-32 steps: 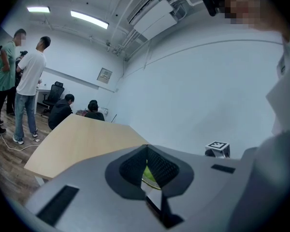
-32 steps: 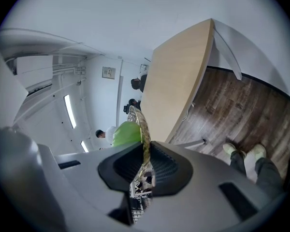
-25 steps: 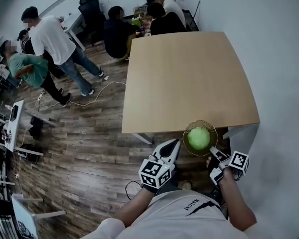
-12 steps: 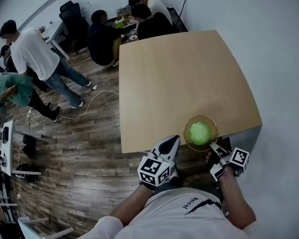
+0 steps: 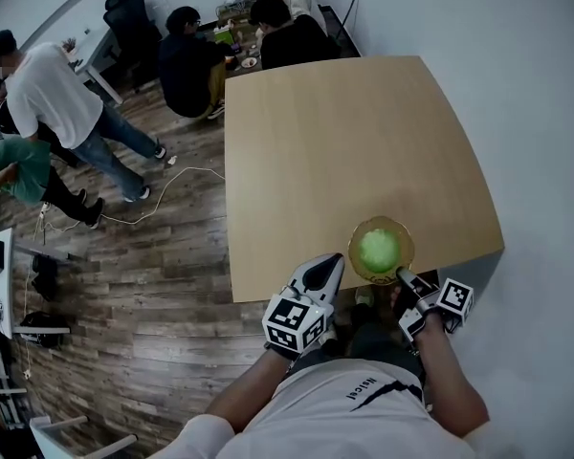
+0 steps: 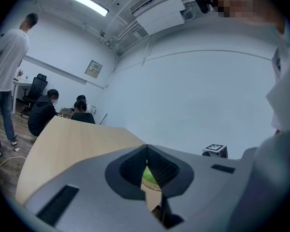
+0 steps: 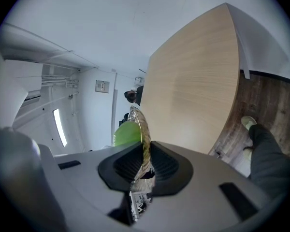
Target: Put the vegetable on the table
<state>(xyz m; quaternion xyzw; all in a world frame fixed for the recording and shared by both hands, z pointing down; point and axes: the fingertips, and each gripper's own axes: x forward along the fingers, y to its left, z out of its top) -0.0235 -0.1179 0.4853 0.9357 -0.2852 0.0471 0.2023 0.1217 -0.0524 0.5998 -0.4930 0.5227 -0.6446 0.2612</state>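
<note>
I can't tell whether the amber bowl rests on the table or hangs just over its near right edge. Open wood stretches far and left of it. A round green vegetable sits in the bowl. The right gripper pinches the bowl's near rim. The left gripper, jaws together on nothing, is just left.

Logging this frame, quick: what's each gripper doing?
Left gripper: shut, empty.
Right gripper: shut on the rim of the bowl, vegetable inside.
</note>
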